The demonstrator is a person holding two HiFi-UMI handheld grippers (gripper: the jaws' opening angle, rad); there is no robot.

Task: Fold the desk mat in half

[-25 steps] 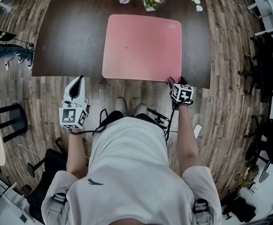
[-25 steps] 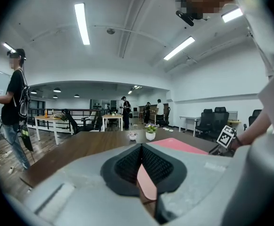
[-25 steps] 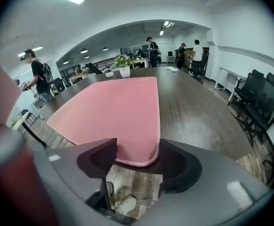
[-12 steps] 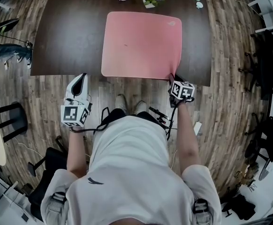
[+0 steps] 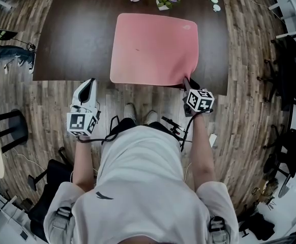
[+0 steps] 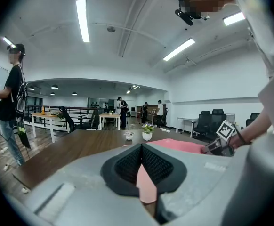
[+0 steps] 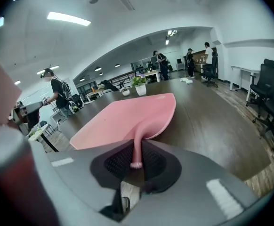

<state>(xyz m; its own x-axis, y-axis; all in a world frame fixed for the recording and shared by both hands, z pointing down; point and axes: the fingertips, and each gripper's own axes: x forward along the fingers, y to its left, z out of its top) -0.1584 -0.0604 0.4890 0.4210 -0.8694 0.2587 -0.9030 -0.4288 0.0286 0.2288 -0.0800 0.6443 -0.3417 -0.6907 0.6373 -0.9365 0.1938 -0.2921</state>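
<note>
Now the right gripper [image 5: 185,82], jaws closing, pinches the desk mat [image 5: 153,47] at its near corner

Floor [image 5: 249,111] was wood plank | dark brown table [image 5: 77,34] stood in front | black office chairs [image 6: 210,121] and desks [image 6: 43,117] stood farther back | walls [image 6: 212,84] were white | ceiling strip lights [image 6: 82,20] were lit
</note>
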